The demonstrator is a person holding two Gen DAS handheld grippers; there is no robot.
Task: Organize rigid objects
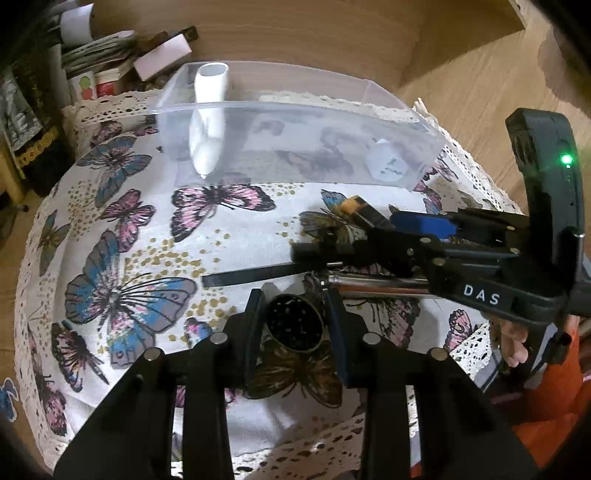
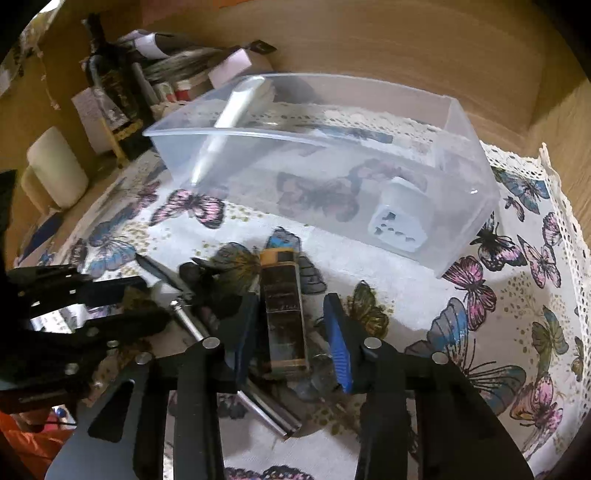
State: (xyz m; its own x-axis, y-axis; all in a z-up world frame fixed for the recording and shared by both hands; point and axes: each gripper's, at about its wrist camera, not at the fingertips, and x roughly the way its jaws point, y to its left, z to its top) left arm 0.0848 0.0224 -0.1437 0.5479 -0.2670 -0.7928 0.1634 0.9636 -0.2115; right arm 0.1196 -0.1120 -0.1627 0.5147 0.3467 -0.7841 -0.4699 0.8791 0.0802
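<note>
A clear plastic bin (image 1: pixel 295 122) (image 2: pixel 332 122) stands at the back of the butterfly cloth. In it lean a white handled device (image 1: pixel 207 122) (image 2: pixel 236 110) and a white plug adapter (image 1: pixel 386 164) (image 2: pixel 400 218). My left gripper (image 1: pixel 293 325) straddles a round dark perforated disc (image 1: pixel 293 326), jaws close beside it. My right gripper (image 2: pixel 291 328) (image 1: pixel 369 221) is open around a brown and yellow rectangular block (image 2: pixel 284 314) (image 1: pixel 360 208); contact is unclear. A metal rod with a black blade (image 1: pixel 258 275) (image 2: pixel 192 317) lies between them.
Books, bottles and boxes (image 1: pixel 92 74) (image 2: pixel 118 85) crowd the back left. A white cylinder (image 2: pixel 55 173) stands at the left. A wooden wall (image 1: pixel 295 33) runs behind the bin. The lace cloth edge (image 2: pixel 554 177) runs along the right.
</note>
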